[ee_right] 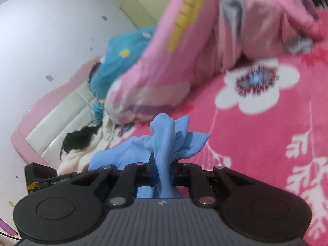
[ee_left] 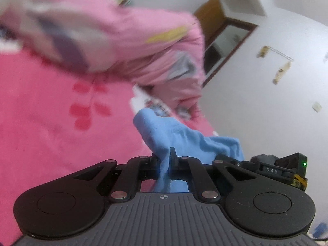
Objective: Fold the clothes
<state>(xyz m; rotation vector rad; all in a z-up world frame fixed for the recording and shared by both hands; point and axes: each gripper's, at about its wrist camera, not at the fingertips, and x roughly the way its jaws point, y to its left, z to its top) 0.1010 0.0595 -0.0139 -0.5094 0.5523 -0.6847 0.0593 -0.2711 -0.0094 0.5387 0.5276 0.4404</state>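
Above a bright pink fleece bedspread [ee_left: 41, 133] printed with red sprigs and white flowers, a soft light-blue cloth garment [ee_left: 174, 131] hangs bunched between the two tools. The left gripper [ee_left: 165, 160] is clamped on one gathered fold of it, and the right gripper [ee_right: 163, 162], whose black body also shows at the right edge of the left wrist view, pinches another. Just beyond lies a blurred, crumpled pale-pink quilt [ee_right: 184, 51] with yellow and grey patches.
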